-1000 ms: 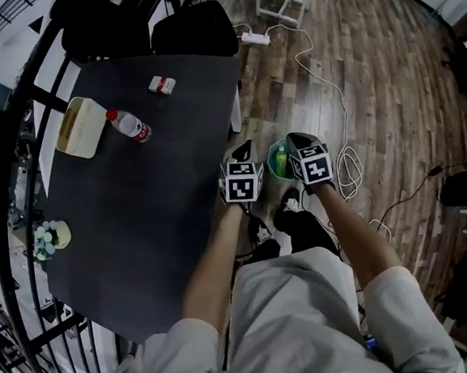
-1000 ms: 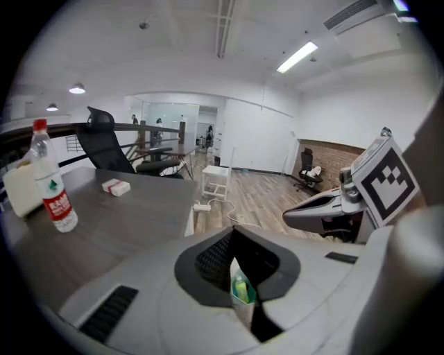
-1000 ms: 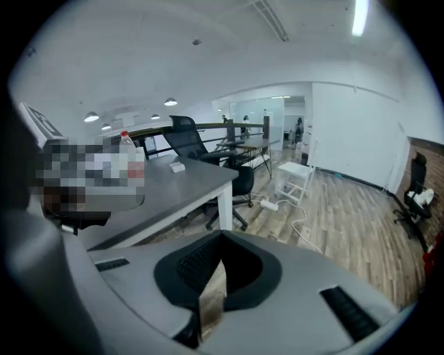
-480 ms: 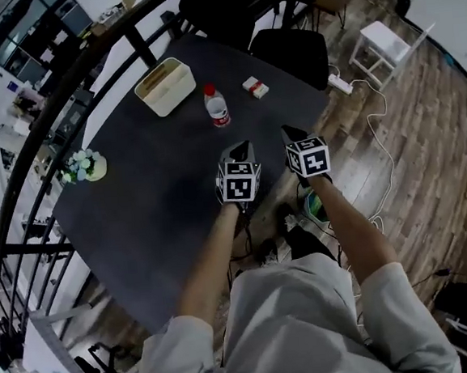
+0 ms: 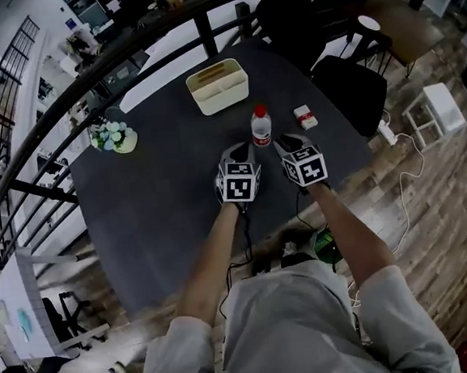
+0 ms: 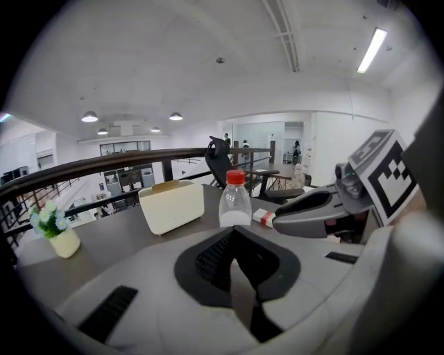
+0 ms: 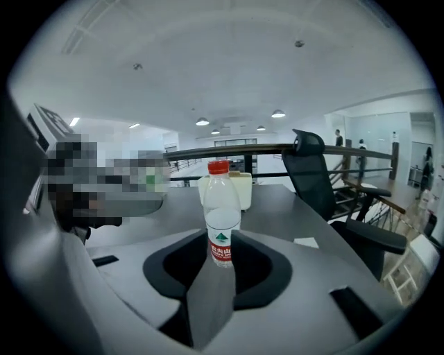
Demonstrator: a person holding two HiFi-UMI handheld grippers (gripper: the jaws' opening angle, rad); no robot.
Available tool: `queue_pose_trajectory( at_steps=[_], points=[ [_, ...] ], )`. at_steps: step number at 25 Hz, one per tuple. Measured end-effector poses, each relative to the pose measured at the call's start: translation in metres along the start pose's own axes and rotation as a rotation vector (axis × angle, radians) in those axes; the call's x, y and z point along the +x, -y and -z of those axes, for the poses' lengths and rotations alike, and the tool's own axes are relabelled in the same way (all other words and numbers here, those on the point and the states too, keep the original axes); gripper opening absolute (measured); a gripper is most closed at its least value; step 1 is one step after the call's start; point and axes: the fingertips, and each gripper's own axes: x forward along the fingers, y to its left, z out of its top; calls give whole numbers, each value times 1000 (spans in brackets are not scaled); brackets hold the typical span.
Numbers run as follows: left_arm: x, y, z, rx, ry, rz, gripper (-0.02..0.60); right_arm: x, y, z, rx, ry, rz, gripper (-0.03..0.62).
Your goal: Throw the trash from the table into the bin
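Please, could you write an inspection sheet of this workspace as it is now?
Surface: dark table, matte top.
Job's things: red-capped bottle upright; red-and-white packet to its right; bin on the floor by the person's legs.
Clutter: cream box; flower pot.
Grippers: left hand-held gripper shut, empty; right hand-held gripper has just been opening, nothing between its jaws, bottle standing ahead.
Cables: white cable and power strip on the floor.
Surroundings: black chair, railing, wooden floor.
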Motion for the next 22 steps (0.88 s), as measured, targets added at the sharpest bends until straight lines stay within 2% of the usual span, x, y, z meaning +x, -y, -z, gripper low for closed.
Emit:
queue_pose_trajectory(
  at_steps=[2, 4, 7, 9, 14, 18, 22],
  points=[
    [7, -11, -4, -18, 1, -40, 28, 14, 0, -5, -41, -20, -52, 184],
    [14, -16, -6, -32, 0, -67, 28, 26, -1, -7, -102, -39, -98, 197],
    [26, -19, -8, -39, 7, -91, 28, 48, -8, -2, -210, -83, -159, 318],
    [31, -24, -6, -55, -3, -113, 28, 63, -11, 0, -241, -104, -187, 396],
    [37, -42, -3, -75, -9, -170, 28, 94, -11, -2, -235, -107, -230, 396],
    [44, -59, -2, -61, -14, -199, 28, 116, -7, -16, -127, -61, -255, 396],
    [39, -76, -2, -58, -1, -227, 29, 129, -17, -27, -153, -28, -269, 356]
  ],
)
